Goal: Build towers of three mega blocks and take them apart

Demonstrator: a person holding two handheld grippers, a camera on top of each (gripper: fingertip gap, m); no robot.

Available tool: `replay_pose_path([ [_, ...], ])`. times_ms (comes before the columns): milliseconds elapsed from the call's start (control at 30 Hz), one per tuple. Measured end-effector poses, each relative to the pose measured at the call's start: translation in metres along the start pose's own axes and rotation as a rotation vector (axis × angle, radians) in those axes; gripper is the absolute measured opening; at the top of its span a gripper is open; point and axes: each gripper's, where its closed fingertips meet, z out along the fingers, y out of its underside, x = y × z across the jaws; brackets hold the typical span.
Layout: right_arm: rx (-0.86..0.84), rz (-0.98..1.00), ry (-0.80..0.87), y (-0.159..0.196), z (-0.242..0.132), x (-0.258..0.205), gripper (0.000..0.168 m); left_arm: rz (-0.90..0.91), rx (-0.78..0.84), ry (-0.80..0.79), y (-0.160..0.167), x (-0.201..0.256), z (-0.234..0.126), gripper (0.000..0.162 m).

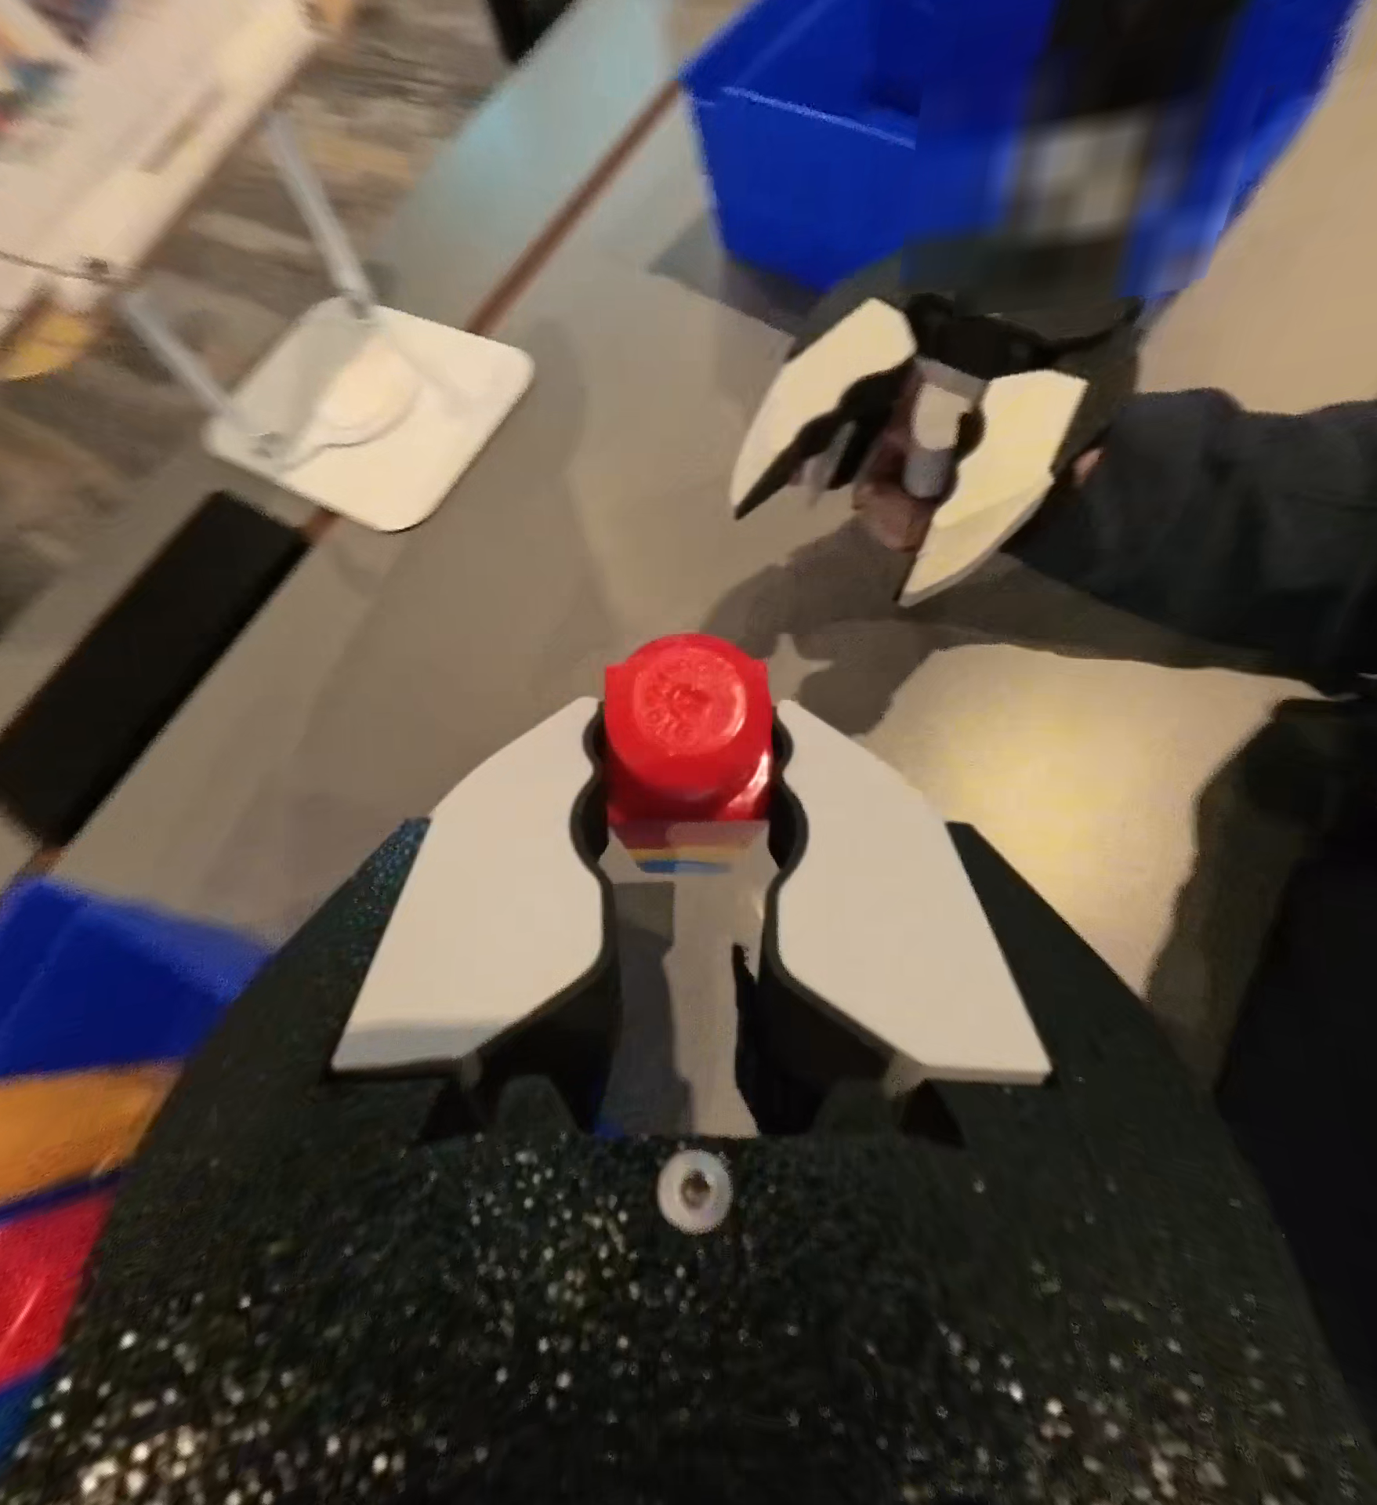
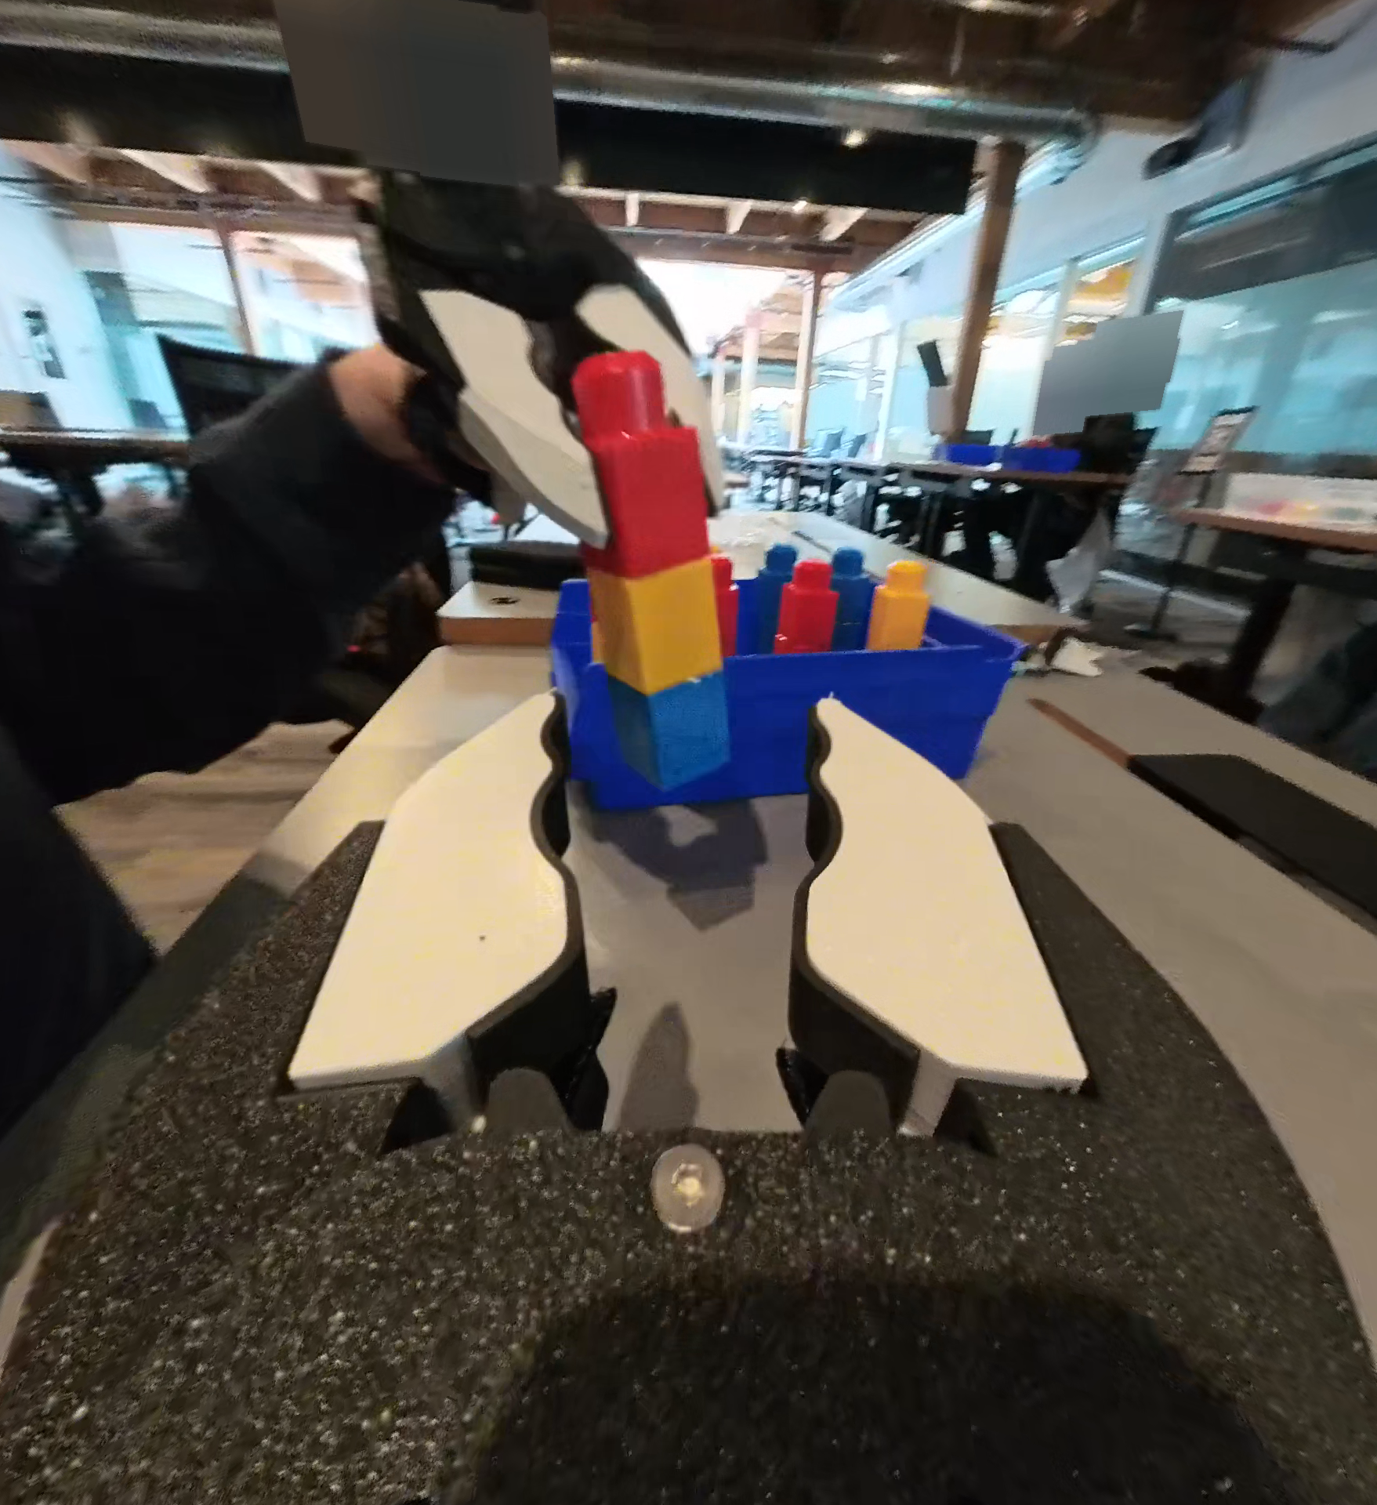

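A tower of three blocks hangs tilted in the air: a red block (image 2: 644, 489) on top, a yellow block (image 2: 656, 623) in the middle, a blue block (image 2: 673, 729) at the bottom. My left gripper (image 1: 689, 733) is shut on the red block (image 1: 689, 737), seen from above; it also shows in the right wrist view (image 2: 652, 513). My right gripper (image 2: 689, 725) is open and empty, low over the table just in front of the tower's blue block. In the left wrist view the right gripper (image 1: 823, 554) shows farther off, open.
A blue bin (image 2: 872, 717) with several red, blue and yellow blocks (image 2: 811, 607) stands behind the tower. Another blue bin (image 1: 815, 155) sits at the far side of the grey table (image 1: 440, 651). A white lamp base (image 1: 375, 415) and a black slot (image 1: 131, 676) lie left.
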Motion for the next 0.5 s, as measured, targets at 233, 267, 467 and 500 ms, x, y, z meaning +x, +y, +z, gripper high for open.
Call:
replay_pose_path([
  [233,-0.182,0.124,-0.132,0.03,0.007,-0.015,0.071,-0.035,0.035,0.315,-0.014,0.026,0.044,0.036],
  [267,-0.198,0.134,-0.139,0.034,0.009,-0.017,0.071,-0.039,0.03,0.33,-0.015,0.028,0.048,0.036],
  [467,-0.255,0.142,-0.147,0.049,0.018,-0.022,0.047,-0.036,0.015,0.4,-0.017,0.043,0.059,0.036],
  [500,-0.244,0.145,-0.155,0.049,0.017,-0.022,0.037,-0.036,0.027,0.424,-0.019,0.047,0.059,0.036],
])
